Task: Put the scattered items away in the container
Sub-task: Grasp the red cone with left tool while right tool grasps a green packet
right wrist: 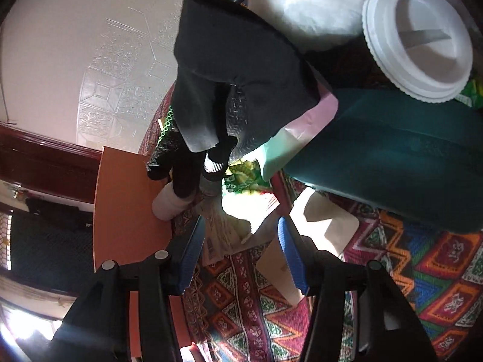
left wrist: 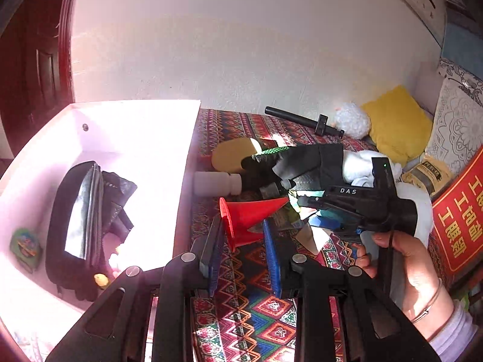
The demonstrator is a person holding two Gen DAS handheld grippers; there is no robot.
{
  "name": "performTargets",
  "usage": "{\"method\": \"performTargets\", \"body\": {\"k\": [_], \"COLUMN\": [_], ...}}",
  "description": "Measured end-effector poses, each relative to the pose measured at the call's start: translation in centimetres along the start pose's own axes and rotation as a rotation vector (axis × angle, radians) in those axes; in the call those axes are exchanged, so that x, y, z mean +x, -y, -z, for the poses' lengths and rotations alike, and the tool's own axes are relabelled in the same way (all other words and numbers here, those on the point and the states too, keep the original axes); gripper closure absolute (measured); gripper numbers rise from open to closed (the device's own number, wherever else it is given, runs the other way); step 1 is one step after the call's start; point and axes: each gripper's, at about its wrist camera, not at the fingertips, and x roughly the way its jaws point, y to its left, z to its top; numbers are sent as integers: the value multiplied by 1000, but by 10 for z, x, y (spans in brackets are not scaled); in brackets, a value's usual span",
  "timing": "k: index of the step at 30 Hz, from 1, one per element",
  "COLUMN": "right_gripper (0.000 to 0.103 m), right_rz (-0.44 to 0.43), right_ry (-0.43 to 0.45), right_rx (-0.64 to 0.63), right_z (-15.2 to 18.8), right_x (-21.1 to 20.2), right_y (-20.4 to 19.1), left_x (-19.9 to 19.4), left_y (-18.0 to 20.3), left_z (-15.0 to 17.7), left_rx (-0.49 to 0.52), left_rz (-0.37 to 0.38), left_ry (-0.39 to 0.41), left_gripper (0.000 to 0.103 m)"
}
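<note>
Cone [left wrist: 246,221] clamped at its base between left gripper [left wrist: 243,252] pads, beside the box [left wrist: 169,105] edge, likely to drop in | right gripper [right wrist: 240,253] half-open, empty over papers [right wrist: 232,226] | black bag [left wrist: 81,226] already boxed

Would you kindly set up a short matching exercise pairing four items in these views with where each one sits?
Things:
1. black zip pouch
2. red funnel
3. yellow cushion
4. white ribbed lid

Places:
A. against the wall at the far end of the patterned cloth
B. inside the white container
C. next to the teal bag, in the right wrist view
D. between the left gripper's blue pads

Pairs: 1-B, 2-D, 3-A, 4-C
</note>
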Motion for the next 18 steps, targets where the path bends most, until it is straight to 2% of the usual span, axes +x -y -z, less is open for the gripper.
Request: {"method": "performTargets", "body": {"k": [1, 3, 4, 8, 12, 18], "right_gripper": [52, 61, 77, 87, 92, 93], "right_rz": [4, 1, -3, -19, -94, -241], "right_ry": [3, 12, 21, 94, 164, 231], "right_rx": [5, 6, 8, -40, -113, -195], "right_z": [-2, -4, -5, -2, 5, 21], "right_x": [5, 11, 12, -4, -42, -99], "right_y": [2, 4, 5, -9, -37, -76], "left_x": [-2, -2, -2, -7, -17, -27], "left_y": [-5, -13, -18, -31, -42, -62], "left_z": [-2, -3, -4, -7, -11, -12], "left_rx": [-6, -18, -27, -62, -86, -144], "left_rz": [-8, -29, -36, -47, -57, -76], "left_ry": [5, 14, 17, 35, 62, 80], "left_gripper": [81, 80, 80, 80, 80, 80]}}
